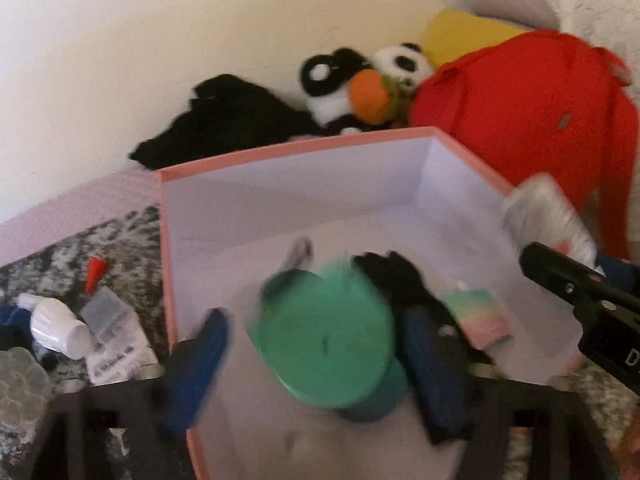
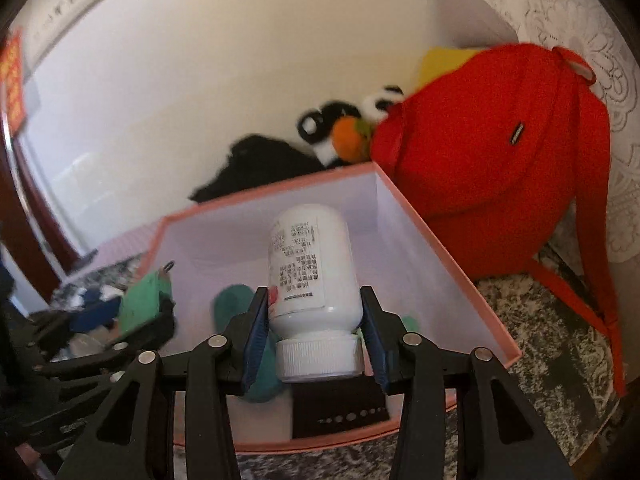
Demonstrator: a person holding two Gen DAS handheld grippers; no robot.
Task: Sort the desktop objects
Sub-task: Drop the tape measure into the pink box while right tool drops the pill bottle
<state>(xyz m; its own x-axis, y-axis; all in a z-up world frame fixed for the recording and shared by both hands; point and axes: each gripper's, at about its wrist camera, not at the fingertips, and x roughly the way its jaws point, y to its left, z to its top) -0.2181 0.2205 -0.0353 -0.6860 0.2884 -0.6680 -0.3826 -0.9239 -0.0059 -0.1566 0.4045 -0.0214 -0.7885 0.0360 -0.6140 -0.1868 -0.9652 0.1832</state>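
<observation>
A pink box (image 1: 280, 152) with a white inside sits in front of me; it also shows in the right wrist view (image 2: 448, 252). My left gripper (image 1: 316, 344) is shut on a round green tin (image 1: 324, 340) and holds it over the box. Black cloth (image 1: 396, 280) and a small pastel packet (image 1: 478, 316) lie inside the box. My right gripper (image 2: 314, 316) is shut on a white pill bottle (image 2: 310, 264), cap toward me, over the box. The right gripper with the bottle shows at the left wrist view's right edge (image 1: 560, 264).
A red backpack (image 2: 492, 160), a penguin plush (image 1: 348, 88), a panda plush (image 1: 404, 62) and black clothing (image 1: 228, 120) lie behind the box against the wall. Left of the box on the speckled cloth are a white bottle (image 1: 60, 326), a red cap (image 1: 96, 272) and paper packets (image 1: 116, 344).
</observation>
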